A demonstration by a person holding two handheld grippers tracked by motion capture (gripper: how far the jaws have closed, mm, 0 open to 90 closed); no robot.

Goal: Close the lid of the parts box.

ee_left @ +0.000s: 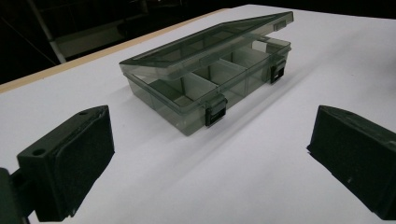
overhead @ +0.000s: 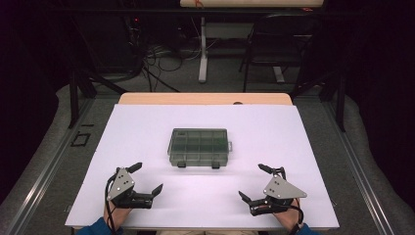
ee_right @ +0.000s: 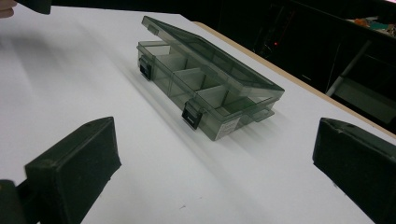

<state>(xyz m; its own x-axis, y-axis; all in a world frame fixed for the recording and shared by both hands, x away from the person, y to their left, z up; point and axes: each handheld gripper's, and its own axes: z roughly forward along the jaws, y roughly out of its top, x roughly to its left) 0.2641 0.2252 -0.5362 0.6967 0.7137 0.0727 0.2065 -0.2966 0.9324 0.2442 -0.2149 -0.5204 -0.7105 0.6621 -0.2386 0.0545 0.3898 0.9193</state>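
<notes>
A smoky clear plastic compartment box [overhead: 199,146] lies in the middle of the white board [overhead: 142,127]. Two black latches [overhead: 181,164] face the near edge. In both gripper views the box [ee_left: 210,70] [ee_right: 205,79] has its lid raised a crack above the empty compartments, and the latches [ee_left: 215,112] [ee_right: 192,116] hang loose. My left gripper [overhead: 148,176] [ee_left: 210,158] rests near the front left of the board, open and empty, short of the box. At the front right my right gripper [overhead: 251,181] [ee_right: 215,168] is also open, with nothing between its jaws.
A wooden table edge [overhead: 205,98] shows beyond the board. Behind it are a desk leg [overhead: 202,49], floor cables [overhead: 156,58] and a dark chair [overhead: 279,39]. Part of the other hand's gripper [ee_right: 28,4] sits at the right gripper view's top left.
</notes>
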